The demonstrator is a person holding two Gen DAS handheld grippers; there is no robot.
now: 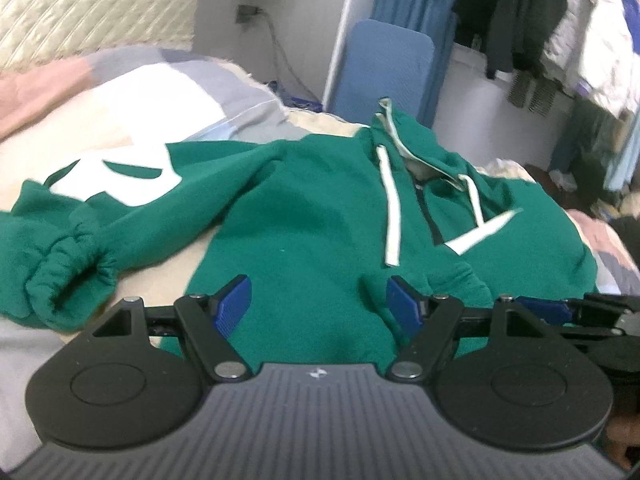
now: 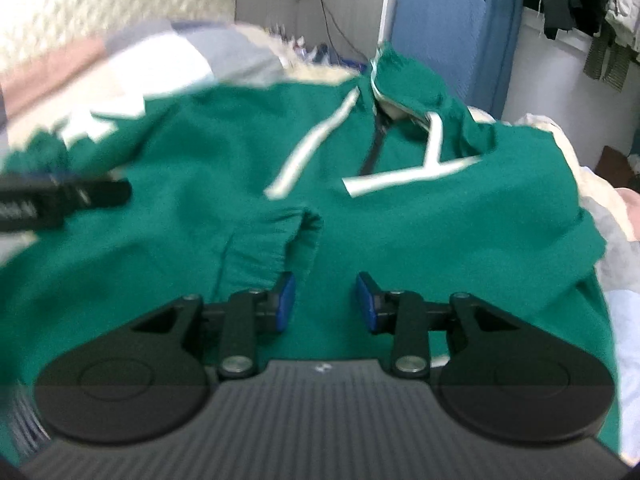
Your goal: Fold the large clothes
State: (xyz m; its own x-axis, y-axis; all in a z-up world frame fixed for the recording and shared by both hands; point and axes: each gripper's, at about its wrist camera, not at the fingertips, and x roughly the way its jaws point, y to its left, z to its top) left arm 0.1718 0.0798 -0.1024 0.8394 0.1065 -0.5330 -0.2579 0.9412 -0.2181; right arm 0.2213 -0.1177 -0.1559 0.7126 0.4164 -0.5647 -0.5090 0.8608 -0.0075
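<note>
Green hoodie (image 1: 304,216) lay face-up on bed (image 1: 168,248), hood at 12 o'clock. Left tool (image 1: 318,300) and right tool (image 2: 322,300) hovered spread, empty. Loose cuff (image 2: 276,240) risked snagging, bunching the fold.

Quilted headboard (image 1: 80,4), white wall (image 1: 296,20), blue curtain (image 1: 416,4).

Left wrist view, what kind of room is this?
Most likely a bedroom: a green hoodie lies on a bed with a patchwork quilt, and clothes hang along the far wall.
</note>
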